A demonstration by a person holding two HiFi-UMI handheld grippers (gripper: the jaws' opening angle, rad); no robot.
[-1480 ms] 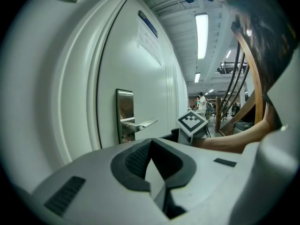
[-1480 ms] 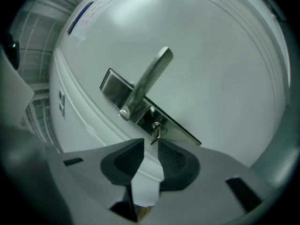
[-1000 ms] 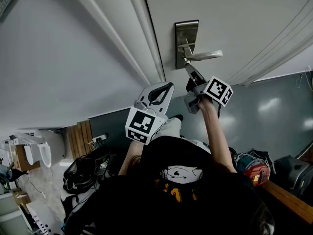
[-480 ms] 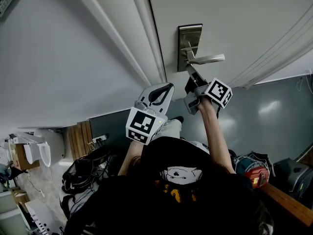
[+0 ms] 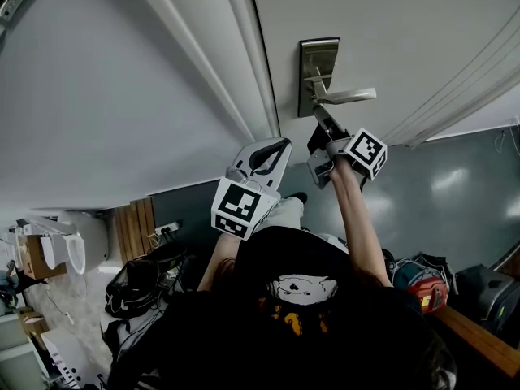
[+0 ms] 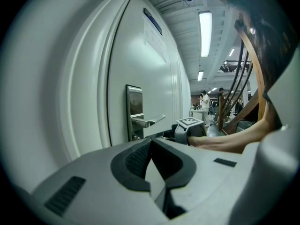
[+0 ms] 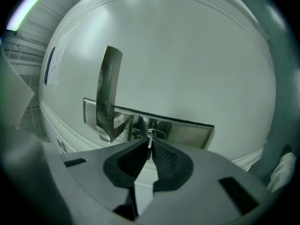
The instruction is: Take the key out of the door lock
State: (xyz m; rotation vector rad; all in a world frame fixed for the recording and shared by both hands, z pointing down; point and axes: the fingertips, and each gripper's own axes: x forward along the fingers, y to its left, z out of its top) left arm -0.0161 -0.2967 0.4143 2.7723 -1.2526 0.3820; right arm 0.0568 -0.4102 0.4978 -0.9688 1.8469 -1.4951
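Note:
A steel lock plate (image 5: pixel 316 63) with a lever handle (image 5: pixel 349 96) is fixed on the white door (image 5: pixel 406 31). My right gripper (image 5: pixel 322 117) reaches up to the plate just under the lever. In the right gripper view its jaws are shut on the small metal key (image 7: pixel 149 142), whose ring (image 7: pixel 156 134) lies against the lock plate (image 7: pixel 187 133). How deep the key sits in the lock is hidden. My left gripper (image 5: pixel 271 147) hangs lower left of the lock, shut on nothing (image 6: pixel 151 148), apart from the door.
The door frame (image 5: pixel 236 63) runs left of the lock. Behind the person, bags and cables (image 5: pixel 138 287) lie on the floor, along with a red and grey bag (image 5: pixel 422 283). The person's forearm (image 6: pixel 229 142) stretches toward the handle (image 6: pixel 151 122).
Almost nothing differs. The right gripper stays at the lock under the lever, the left gripper stays put, and the head view has shifted a little.

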